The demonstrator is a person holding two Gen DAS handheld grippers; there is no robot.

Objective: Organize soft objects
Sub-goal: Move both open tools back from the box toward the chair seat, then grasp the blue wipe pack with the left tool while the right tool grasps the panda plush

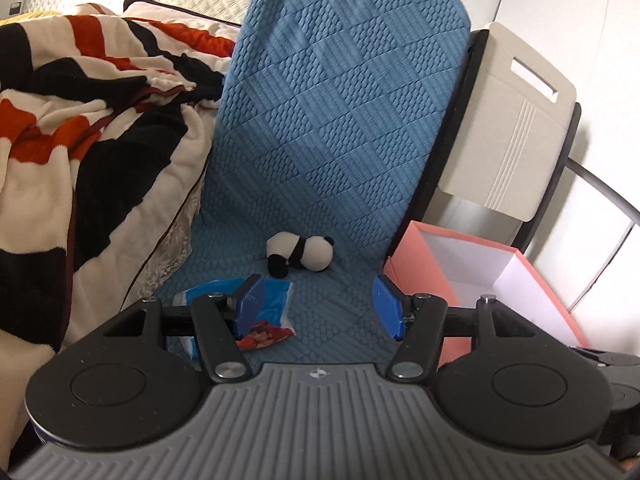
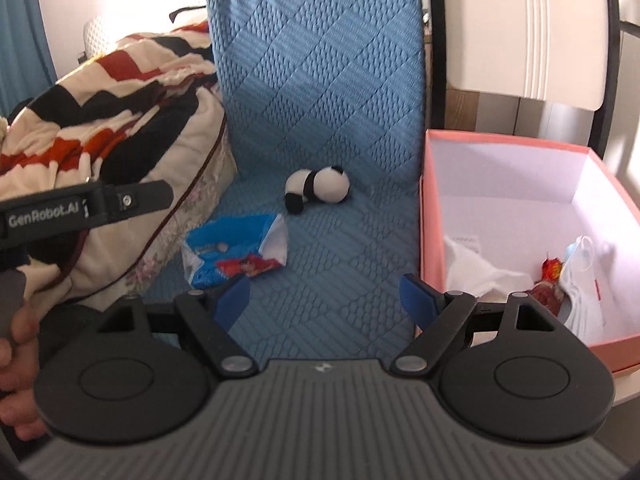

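A small black-and-white panda plush lies on its side on the blue quilted mat. Nearer to me lies a crumpled blue, white and red cloth. My left gripper hovers open just above the mat, its left finger over the cloth, nothing between the pads. My right gripper is open too, above bare mat, with the cloth to its left and the pink box to its right. The box holds white cloths and a red item.
A heap of red, black and cream blanket crowds the mat's left side. A cream panel in a black frame stands behind the box. A hand holds the left gripper's handle at the right wrist view's left edge.
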